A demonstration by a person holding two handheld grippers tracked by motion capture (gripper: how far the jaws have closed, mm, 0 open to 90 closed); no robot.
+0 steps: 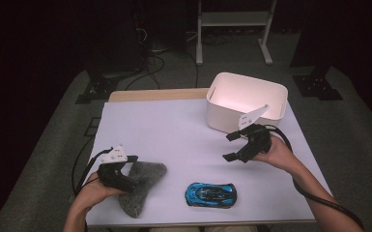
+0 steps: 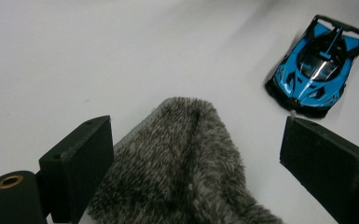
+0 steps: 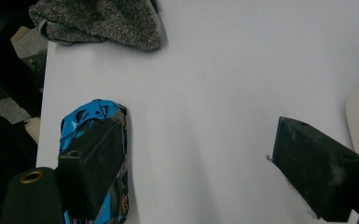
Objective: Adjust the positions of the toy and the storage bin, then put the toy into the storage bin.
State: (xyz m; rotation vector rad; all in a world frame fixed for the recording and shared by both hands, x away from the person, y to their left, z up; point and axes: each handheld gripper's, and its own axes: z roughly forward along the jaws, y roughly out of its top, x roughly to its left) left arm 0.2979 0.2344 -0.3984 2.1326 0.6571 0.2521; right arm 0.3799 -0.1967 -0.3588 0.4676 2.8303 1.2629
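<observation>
left claw (image 2: 196, 158) open over grey furry cloth (image 2: 182, 163), perhaps touching.

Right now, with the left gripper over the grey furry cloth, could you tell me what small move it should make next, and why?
Probably lower the left gripper a little and close it. Its jaws stand open on either side of the grey furry cloth, which lies between them on the white table and is not yet pinched. The right gripper hovers open, apart from the blue toy car, so nothing seems to block the grasp.

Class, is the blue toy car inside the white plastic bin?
No, the blue toy car sits on the table, apart from the white plastic bin.
</observation>
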